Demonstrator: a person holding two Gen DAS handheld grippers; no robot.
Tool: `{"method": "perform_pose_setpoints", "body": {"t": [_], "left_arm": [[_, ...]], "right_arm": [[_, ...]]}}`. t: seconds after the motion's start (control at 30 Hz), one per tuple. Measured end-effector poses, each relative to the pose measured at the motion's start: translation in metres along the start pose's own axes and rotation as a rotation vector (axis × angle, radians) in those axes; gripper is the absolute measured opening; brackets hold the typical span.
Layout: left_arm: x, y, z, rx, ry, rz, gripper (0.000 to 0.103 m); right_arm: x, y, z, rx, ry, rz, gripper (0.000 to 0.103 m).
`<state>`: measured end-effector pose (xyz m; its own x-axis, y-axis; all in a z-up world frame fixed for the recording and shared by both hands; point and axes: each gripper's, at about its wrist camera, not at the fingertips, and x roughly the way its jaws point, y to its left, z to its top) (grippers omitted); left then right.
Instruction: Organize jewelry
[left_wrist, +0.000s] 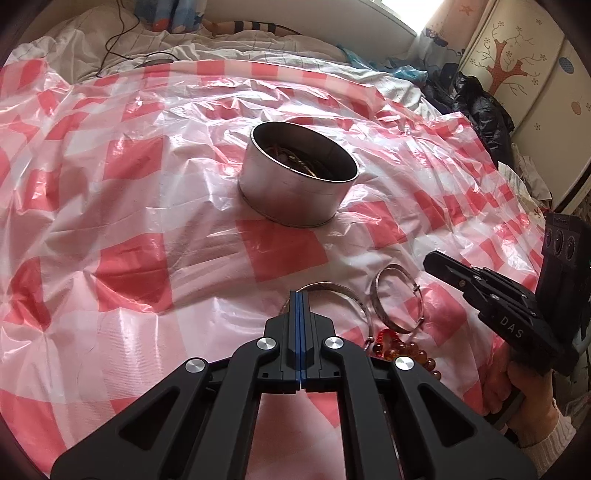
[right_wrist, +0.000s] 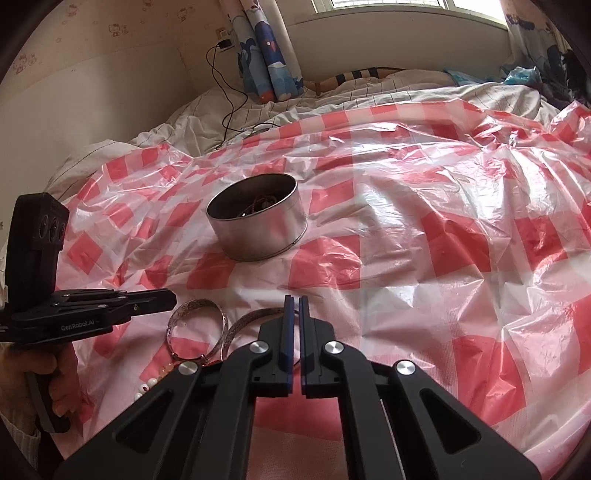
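Only left view shows amber beads (left_wrist: 413, 350), left tool (left_wrist: 299, 295) clenched empty, right tool (right_wrist: 294, 300) barely parted.

Black tongs (left_wrist: 300, 295) with blue pads (right_wrist: 287, 325), silver screws, white knit sleeve (left_wrist: 550, 439).

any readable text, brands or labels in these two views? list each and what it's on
"DAS" – on the side of the right gripper, left wrist view; may be cut off.
"GenRobot.AI" – on the side of the left gripper, right wrist view.
Metal tin: no label visible.
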<state>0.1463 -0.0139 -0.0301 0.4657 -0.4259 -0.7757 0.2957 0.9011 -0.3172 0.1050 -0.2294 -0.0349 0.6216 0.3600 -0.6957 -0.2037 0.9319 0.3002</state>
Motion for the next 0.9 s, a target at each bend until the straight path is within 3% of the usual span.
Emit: {"method": "perform_pose_setpoints", "body": {"t": [0.1, 0.17, 0.27, 0.37, 0.4, 0.43, 0.5, 0.57, 0.6, 0.7, 0.77, 0.9], "left_arm": [[0.008, -0.004, -0.001, 0.039, 0.020, 0.051, 0.007], [0.016, -0.010, -0.003, 0.087, 0.039, 0.103, 0.037], [0.021, -0.020, -0.006, 0.156, 0.037, 0.142, 0.048], [0.024, -0.022, -0.008, 0.175, 0.044, 0.147, 0.047], [0.023, -0.022, -0.008, 0.169, 0.042, 0.137, 0.041], [0.023, -0.020, -0.008, 0.158, 0.044, 0.124, 0.022], [0.023, -0.017, -0.007, 0.141, 0.052, 0.115, 0.006], [0.023, -0.018, -0.007, 0.145, 0.053, 0.116, 0.003], [0.022, -0.019, -0.008, 0.143, 0.052, 0.118, 0.003], [0.018, -0.018, -0.007, 0.127, 0.039, 0.108, 0.003], [0.014, -0.017, -0.006, 0.119, 0.026, 0.099, 0.003], [0.012, -0.016, -0.006, 0.111, 0.025, 0.102, 0.003]], "right_arm": [[0.008, -0.002, -0.001, 0.022, 0.042, 0.005, 0.003], [0.009, -0.003, -0.001, 0.033, 0.053, 0.000, 0.003], [0.012, -0.005, -0.002, 0.041, 0.068, -0.002, 0.003], [0.017, -0.002, -0.003, 0.027, 0.089, -0.008, 0.003], [0.019, 0.000, -0.004, 0.021, 0.097, -0.013, 0.003], [0.021, 0.001, -0.004, 0.014, 0.105, -0.022, 0.003], [0.023, 0.004, -0.005, 0.000, 0.115, -0.020, 0.010], [0.024, 0.009, -0.006, -0.030, 0.123, -0.018, 0.030], [0.024, 0.013, -0.007, -0.054, 0.121, -0.034, 0.032], [0.022, 0.020, -0.008, -0.094, 0.107, -0.051, 0.030], [0.020, 0.018, -0.008, -0.089, 0.096, -0.046, 0.016], [0.015, 0.013, -0.006, -0.067, 0.070, -0.061, 0.018]]}}
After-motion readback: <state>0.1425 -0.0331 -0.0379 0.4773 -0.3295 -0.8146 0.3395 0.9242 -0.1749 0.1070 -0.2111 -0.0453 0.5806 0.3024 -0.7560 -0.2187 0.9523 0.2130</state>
